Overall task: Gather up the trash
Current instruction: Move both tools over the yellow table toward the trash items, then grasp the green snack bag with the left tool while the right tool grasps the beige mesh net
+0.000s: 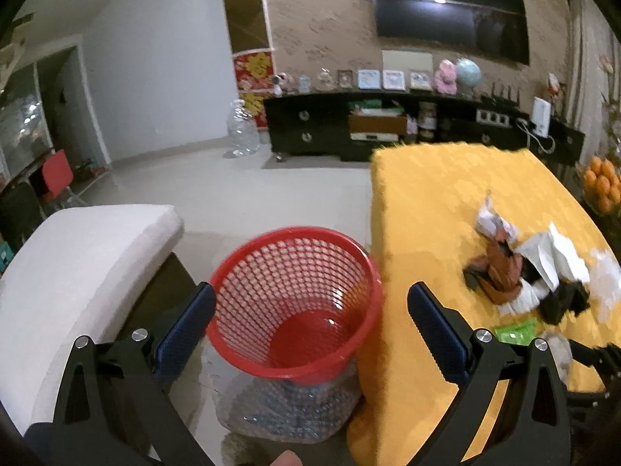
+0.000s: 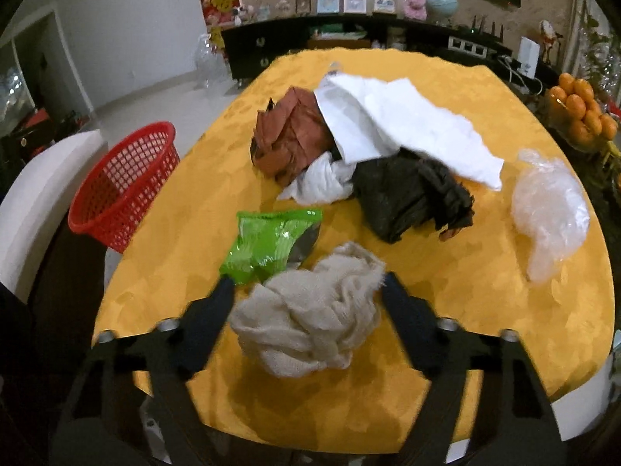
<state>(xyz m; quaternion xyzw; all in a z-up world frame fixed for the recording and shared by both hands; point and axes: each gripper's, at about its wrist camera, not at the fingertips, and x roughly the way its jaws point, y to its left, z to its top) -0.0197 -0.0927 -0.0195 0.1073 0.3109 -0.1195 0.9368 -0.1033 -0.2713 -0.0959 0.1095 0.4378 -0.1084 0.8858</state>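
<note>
A red mesh basket [image 1: 295,303] stands beside the yellow table [image 1: 427,209], empty inside; it also shows in the right wrist view [image 2: 124,182]. My left gripper [image 1: 310,310] is open, its jaws either side of the basket's rim, holding nothing. My right gripper [image 2: 306,303] is open around a crumpled beige cloth wad [image 2: 310,322] on the table, jaws not visibly pressing it. Beyond it lie a green wrapper [image 2: 268,244], a black crumpled bag [image 2: 407,194], a brown paper wad [image 2: 291,136], white paper [image 2: 399,120] and a clear plastic bag [image 2: 547,209].
A white cushioned seat [image 1: 77,264] is left of the basket. The basket rests on a clear plastic bundle [image 1: 287,407]. A bowl of oranges [image 2: 582,116] sits past the table's right edge. A dark TV cabinet [image 1: 349,128] lines the far wall.
</note>
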